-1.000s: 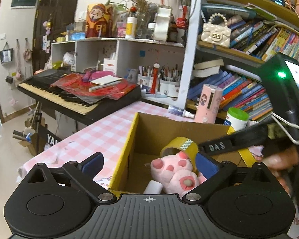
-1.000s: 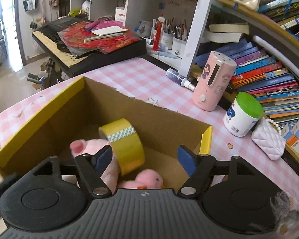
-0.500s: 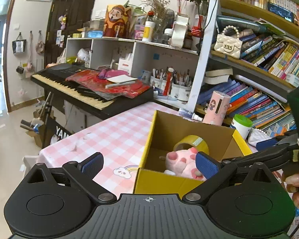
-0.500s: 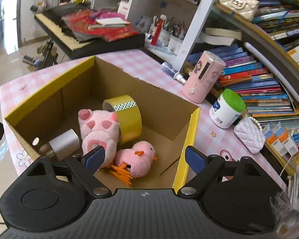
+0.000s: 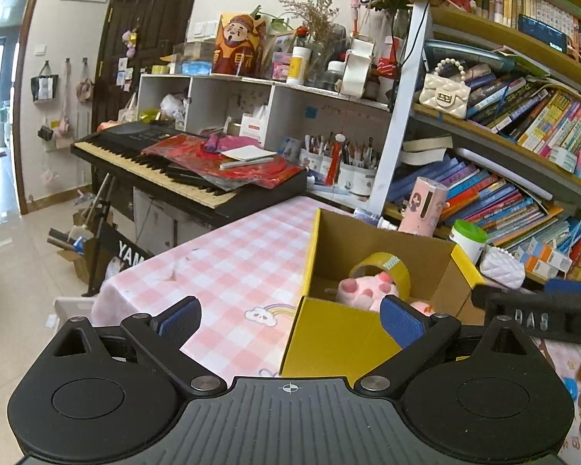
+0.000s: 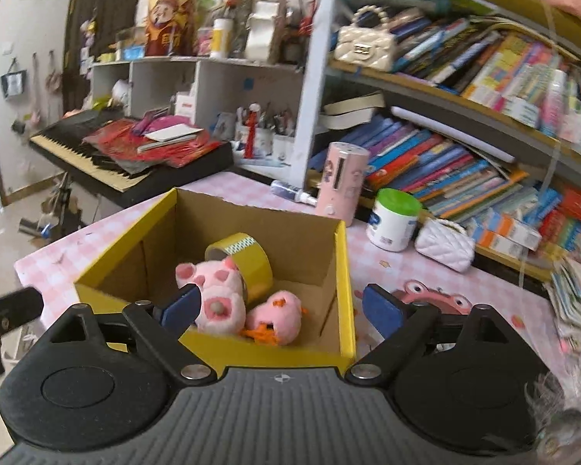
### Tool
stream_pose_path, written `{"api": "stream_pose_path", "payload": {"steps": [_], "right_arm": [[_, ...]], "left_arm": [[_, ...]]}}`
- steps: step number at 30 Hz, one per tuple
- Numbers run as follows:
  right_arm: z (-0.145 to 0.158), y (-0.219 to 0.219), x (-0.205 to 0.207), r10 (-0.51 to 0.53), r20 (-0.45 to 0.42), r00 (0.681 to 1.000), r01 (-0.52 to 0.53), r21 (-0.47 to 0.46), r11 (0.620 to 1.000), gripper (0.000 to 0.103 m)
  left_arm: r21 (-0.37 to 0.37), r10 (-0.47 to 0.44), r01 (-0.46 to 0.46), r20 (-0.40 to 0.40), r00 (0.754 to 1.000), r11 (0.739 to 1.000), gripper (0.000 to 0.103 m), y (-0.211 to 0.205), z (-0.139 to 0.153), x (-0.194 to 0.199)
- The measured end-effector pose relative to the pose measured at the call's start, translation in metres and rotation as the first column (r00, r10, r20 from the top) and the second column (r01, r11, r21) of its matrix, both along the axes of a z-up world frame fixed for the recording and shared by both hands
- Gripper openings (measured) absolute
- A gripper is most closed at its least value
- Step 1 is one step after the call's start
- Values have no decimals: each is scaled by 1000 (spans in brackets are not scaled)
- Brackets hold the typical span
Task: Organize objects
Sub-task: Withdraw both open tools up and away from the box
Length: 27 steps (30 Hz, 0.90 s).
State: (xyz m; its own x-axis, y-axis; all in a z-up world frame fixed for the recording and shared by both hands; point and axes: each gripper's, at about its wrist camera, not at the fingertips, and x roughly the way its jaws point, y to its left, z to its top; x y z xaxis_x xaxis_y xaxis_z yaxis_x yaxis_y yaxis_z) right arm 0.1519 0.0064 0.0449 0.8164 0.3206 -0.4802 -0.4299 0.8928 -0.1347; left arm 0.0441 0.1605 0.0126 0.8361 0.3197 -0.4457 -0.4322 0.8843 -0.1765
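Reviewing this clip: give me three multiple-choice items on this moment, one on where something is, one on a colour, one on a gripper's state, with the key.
1. Where is the roll of yellow tape?
A. inside the cardboard box
B. on the keyboard
C. on the bookshelf

2. What colour is the lid of the white jar beside the box?
A. red
B. green
C. black

3. How does the right gripper stand?
A. shut on a plush toy
B. shut on the tape
C. jaws apart, holding nothing

Key: 1 A, the tape leans against the pink paw plush inside the box; 2 B, its lid is green; 3 C, the jaws are opening, nothing between them.
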Motion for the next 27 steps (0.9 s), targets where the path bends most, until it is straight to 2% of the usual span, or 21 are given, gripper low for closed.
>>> {"api": "stream_pose_path", "payload": {"steps": [3, 6, 8, 10, 18, 27], "right_arm": [[-11, -2, -25, -26, 14, 1000, 26, -17, 1000, 91], [-25, -5, -49, -63, -13, 998, 63, -16, 998, 93], [-31, -5, -61, -60, -49, 997, 59, -11, 998, 93], [-35, 0, -72, -35, -50, 998, 34, -32, 999, 94], [-40, 0, -101, -12, -42, 999, 10, -50, 999, 97], [-51, -21, -122, -74, -81, 994, 71, -38, 997, 98]], "left_arm": [[11, -10, 10, -5, 1000, 1000, 100, -2, 1, -9], [34, -19, 19, -15, 1000, 999, 100, -6, 0, -17], [43, -30, 31, -19, 999, 999, 100, -9, 0, -22], [48, -45, 47, -26, 999, 998, 100, -12, -2, -27], [51, -101, 104, -52, 994, 993, 100, -21, -6, -42], [59, -197, 204, -105, 975, 977, 101, -41, -16, -54]]}}
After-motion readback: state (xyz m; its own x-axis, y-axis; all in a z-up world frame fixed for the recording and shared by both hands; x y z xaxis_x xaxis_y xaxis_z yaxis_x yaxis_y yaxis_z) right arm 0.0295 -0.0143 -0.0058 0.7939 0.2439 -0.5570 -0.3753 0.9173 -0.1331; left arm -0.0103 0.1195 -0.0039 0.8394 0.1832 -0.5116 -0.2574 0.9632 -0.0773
